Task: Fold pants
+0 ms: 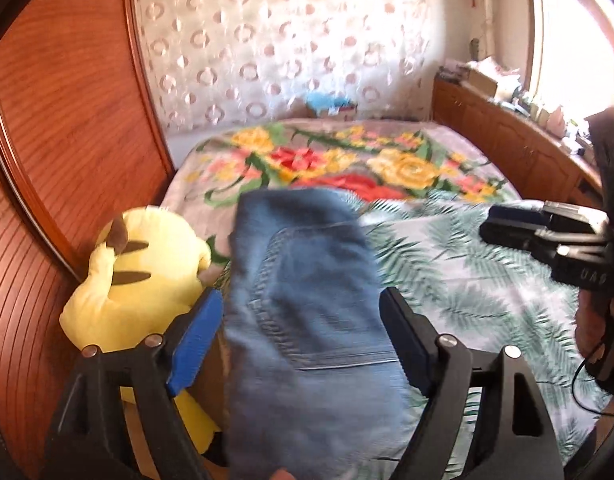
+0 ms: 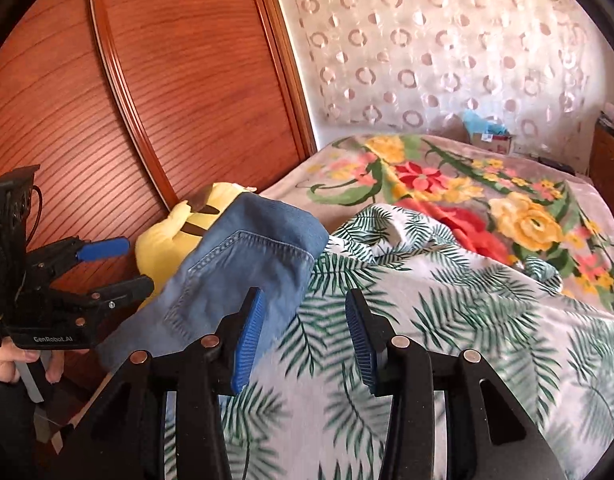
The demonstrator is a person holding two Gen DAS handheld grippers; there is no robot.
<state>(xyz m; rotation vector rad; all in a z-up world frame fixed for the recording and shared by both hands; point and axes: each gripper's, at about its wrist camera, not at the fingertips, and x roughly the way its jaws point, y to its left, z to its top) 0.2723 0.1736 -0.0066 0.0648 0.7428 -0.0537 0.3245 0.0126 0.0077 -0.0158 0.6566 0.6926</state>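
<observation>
Denim, we judge, is what we have to deal with: the jeans [image 1: 303, 312] look thick and fairly heavy yet limp, grippy rather than slick, and not at all delicate. They lie folded at the bed's [image 2: 487, 320] near-left corner on the leaf-print sheet [image 2: 447, 312], beside the yellow plush toy [image 1: 147, 276]. We would pinch the stitched seams or a folded edge. Our left gripper [image 1: 303, 340] straddles them, jaws released, touching nothing; the right gripper [image 2: 305, 344] stands open over the sheet. We count one pair of jeans, one toy, two grippers.
</observation>
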